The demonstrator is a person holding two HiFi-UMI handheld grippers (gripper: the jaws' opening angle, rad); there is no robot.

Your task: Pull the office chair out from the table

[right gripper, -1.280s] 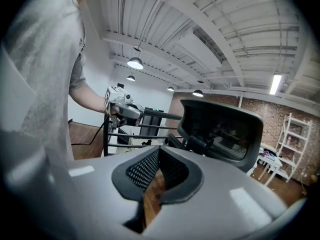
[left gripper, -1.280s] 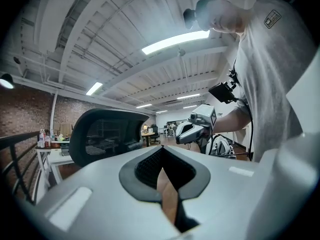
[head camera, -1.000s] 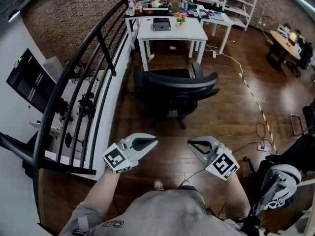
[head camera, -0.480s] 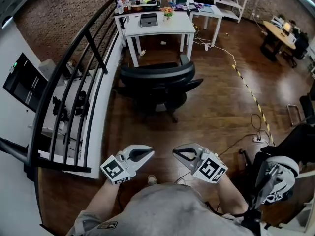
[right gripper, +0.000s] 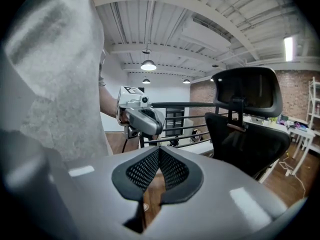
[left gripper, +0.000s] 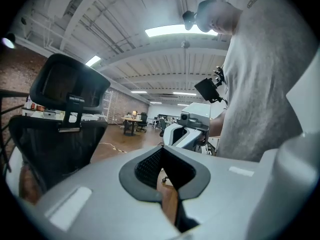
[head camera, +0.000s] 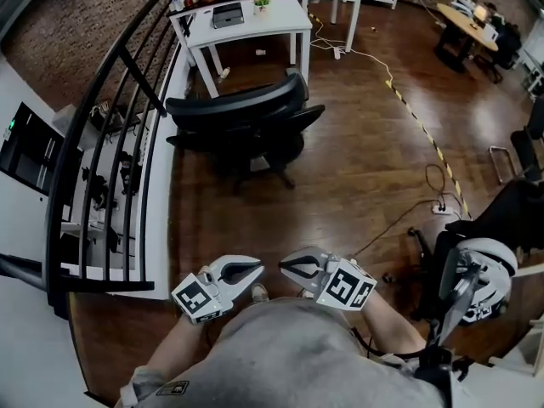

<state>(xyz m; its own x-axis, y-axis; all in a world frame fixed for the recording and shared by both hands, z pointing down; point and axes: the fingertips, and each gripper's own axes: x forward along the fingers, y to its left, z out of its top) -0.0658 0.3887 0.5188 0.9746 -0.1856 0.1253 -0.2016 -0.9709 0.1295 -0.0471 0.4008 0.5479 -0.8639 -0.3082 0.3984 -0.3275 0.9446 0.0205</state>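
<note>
Head view, office chair: your office chair [head camera: 242, 121] stands on the wood floor [head camera: 357, 168], clear of the white worktop [head camera: 285, 19], with a strip of bare floor between them and its backrest turned toward you.
Head view, task state: judging by that gap, the pull-out looks done. Little seems left but to stand back.
Head view, hands: your left hand-held gripper [head camera: 257, 269] and right hand-held gripper [head camera: 285, 267] sit low and close against your body, tips nearly meeting, well apart from the chair. Neither touches it.
Head view, surroundings: the black railing [head camera: 110, 134] runs along your left, beside the chair.
Left gripper view, jaws: pressed together with nothing between them. Only floor shows past the pads.
Left gripper view, pose: the gripper points roughly level and across your front. The chair [left gripper: 60, 134] and its headrest [left gripper: 70, 86] sit off to the left, and your other gripper [left gripper: 187, 129] is just ahead.
Right gripper view, jaws: also closed and empty, mesh pads meeting.
Right gripper view, pose: tilted slightly down, with the chair [right gripper: 247, 134] to the right, the railing [right gripper: 185, 104] behind, and your left gripper [right gripper: 142, 119] close in front.
</note>
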